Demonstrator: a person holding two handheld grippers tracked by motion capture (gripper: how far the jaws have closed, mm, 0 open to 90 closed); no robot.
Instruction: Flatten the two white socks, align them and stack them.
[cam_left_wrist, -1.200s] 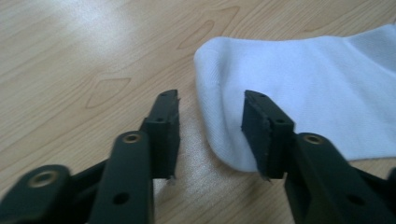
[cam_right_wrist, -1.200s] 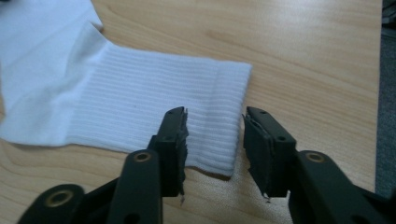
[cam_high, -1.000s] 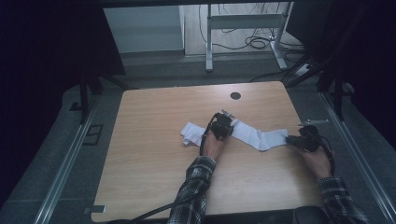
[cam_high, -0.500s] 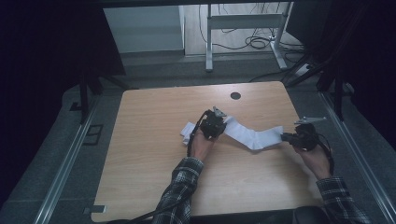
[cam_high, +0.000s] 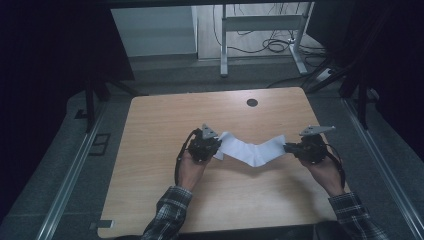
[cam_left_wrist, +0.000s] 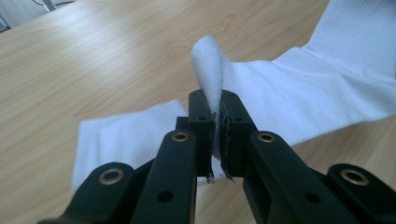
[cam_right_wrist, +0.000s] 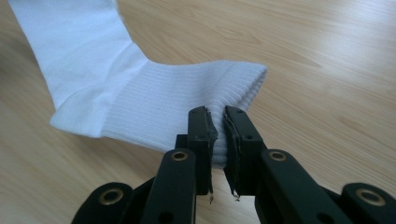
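A white sock (cam_high: 250, 150) hangs in a shallow sag between my two grippers above the wooden table (cam_high: 165, 115). My left gripper (cam_high: 216, 149) is shut on a pinched fold of the sock (cam_left_wrist: 303, 93) at one end, its jaws (cam_left_wrist: 218, 109) pressed together on the cloth. My right gripper (cam_high: 287, 148) is shut on the ribbed cuff (cam_right_wrist: 154, 93), and the fabric sits between its pads (cam_right_wrist: 217, 121). In the left gripper view a flat white piece of fabric (cam_left_wrist: 121, 140) lies on the table below the jaws. I cannot tell whether it is a second sock.
A round dark hole (cam_high: 252, 102) marks the table's far edge. Beyond the table stand a metal desk frame (cam_high: 225, 45) and floor cables (cam_high: 270, 45). Metal rails (cam_high: 75, 175) run along both sides of the table.
Both grippers have risen and shifted left with the sock, which now hangs off the table between them. The white end once seen left of the left gripper is now hidden under it.
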